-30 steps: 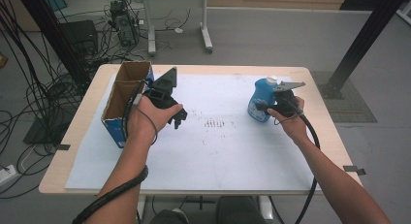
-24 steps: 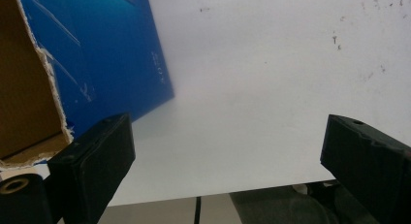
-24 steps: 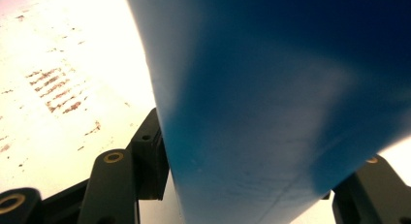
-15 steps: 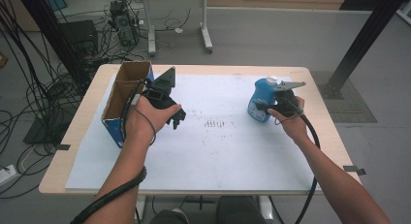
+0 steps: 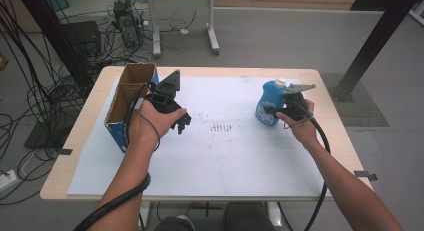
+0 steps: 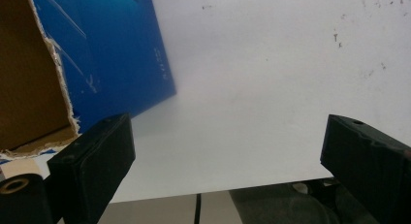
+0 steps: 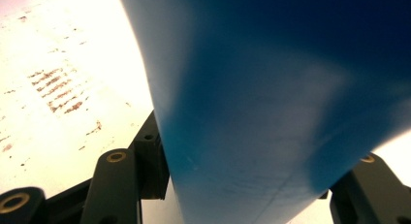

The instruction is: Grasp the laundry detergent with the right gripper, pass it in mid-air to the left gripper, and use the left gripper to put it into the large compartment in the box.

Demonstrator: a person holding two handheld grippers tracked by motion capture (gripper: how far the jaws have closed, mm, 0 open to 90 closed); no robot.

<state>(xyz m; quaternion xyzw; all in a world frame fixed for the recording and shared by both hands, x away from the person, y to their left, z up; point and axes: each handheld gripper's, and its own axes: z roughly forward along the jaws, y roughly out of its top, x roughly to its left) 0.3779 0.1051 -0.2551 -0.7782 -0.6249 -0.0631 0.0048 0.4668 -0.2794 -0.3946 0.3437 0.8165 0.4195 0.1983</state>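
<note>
White sheeting (image 5: pixel 235 156) covers the wooden table (image 5: pixel 65 163), grey floor and cables (image 5: pixel 40 91) beyond. Left gripper (image 5: pixel 181 122) gapes beside the box (image 5: pixel 125 103); right gripper (image 5: pixel 274 111) clamps the blue bottle (image 5: pixel 270 102)

One blue bottle (image 5: pixel 270 102), one cardboard box (image 5: pixel 129 102), two claws

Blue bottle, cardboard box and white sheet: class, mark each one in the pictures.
blue bottle (image 5: pixel 267 103), high view, on its body left of the gripper.
cardboard box (image 5: pixel 121 103), high view, on its brown inner wall.
white sheet (image 5: pixel 235 156), high view, on a bare central patch.
</note>
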